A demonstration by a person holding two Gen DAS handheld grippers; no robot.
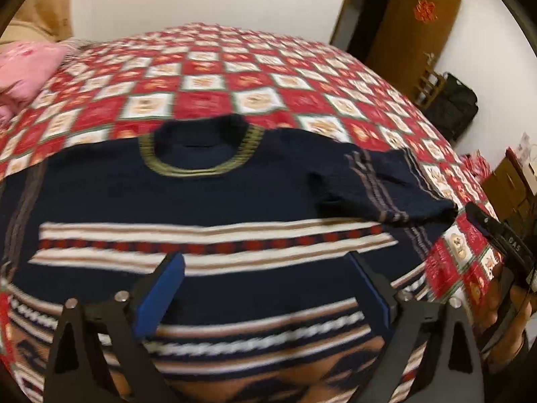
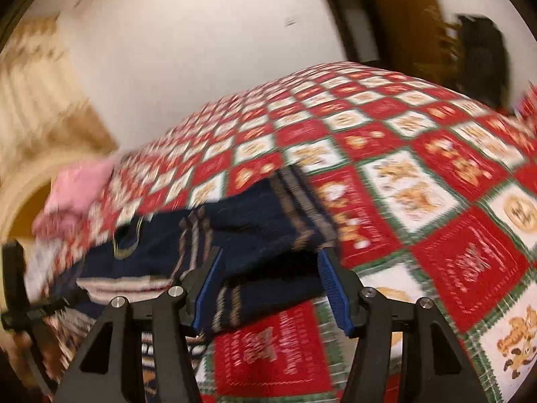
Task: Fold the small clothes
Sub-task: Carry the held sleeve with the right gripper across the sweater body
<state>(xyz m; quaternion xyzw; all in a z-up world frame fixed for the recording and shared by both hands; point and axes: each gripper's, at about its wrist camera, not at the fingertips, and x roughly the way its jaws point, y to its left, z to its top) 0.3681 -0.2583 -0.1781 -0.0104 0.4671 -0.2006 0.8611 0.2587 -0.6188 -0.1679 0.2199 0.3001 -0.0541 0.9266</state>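
A navy knitted sweater (image 1: 235, 194) with white, red and tan bands and an olive collar (image 1: 198, 168) lies flat, face up, on a bed. Its right sleeve (image 1: 386, 188) is folded inward over the chest. My left gripper (image 1: 265, 258) hovers open over the sweater's lower body with nothing between its blue pads. In the right wrist view my right gripper (image 2: 272, 252) stands open just in front of the folded sleeve (image 2: 268, 228); the cuff end lies below the jaws and the pads do not press on it. The right gripper (image 1: 496, 231) also shows at the sweater's right edge.
The bed is covered by a red, white and green checked bedspread (image 1: 235, 77). A pink pillow (image 1: 23, 67) lies at its far left. Beyond the bed's right side are a black bag (image 1: 456, 104), a brown door (image 1: 412, 23) and cardboard boxes (image 1: 506, 181).
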